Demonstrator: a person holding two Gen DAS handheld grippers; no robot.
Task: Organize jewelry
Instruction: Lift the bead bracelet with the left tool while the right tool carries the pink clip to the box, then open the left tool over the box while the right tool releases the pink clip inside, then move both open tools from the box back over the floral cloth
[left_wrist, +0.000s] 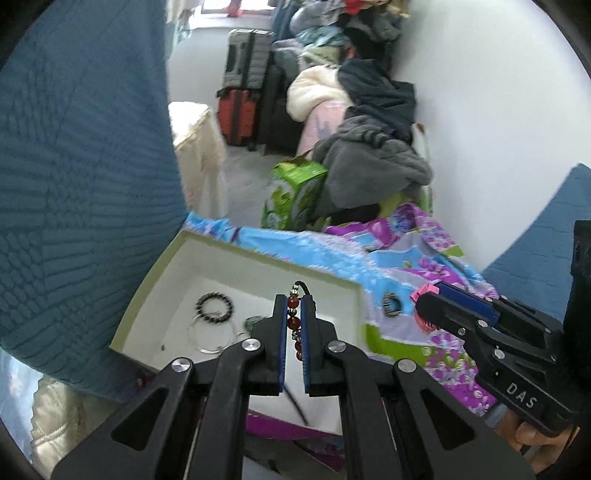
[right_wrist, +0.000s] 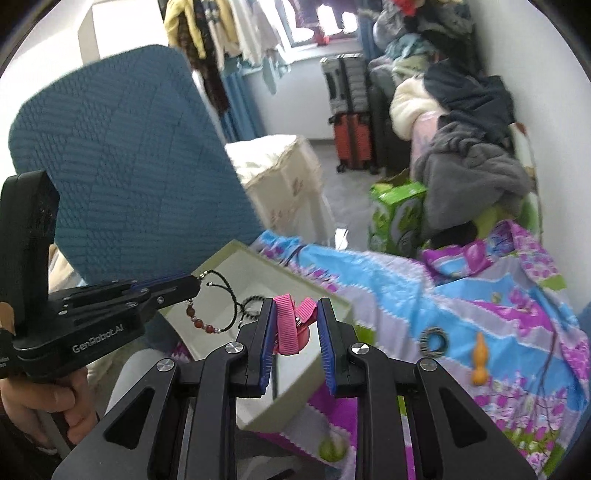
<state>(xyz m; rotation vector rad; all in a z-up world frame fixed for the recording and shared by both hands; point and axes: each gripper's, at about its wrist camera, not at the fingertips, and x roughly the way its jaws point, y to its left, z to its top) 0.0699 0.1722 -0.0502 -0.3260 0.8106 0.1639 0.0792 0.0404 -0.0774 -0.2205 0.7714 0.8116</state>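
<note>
My left gripper is shut on a red bead bracelet with a black cord and holds it over the open white box. In the right wrist view the left gripper shows at the left with the bracelet hanging from it. My right gripper is shut on a pink ribbon hair clip beside the box. The right gripper shows at the right of the left wrist view. A black bead bracelet and a thin clear bangle lie inside the box.
A dark patterned ring and an orange gourd charm lie on the colourful floral cloth. The ring shows right of the box. A blue chair back stands left of the box. Clothes, suitcases and a green carton fill the background.
</note>
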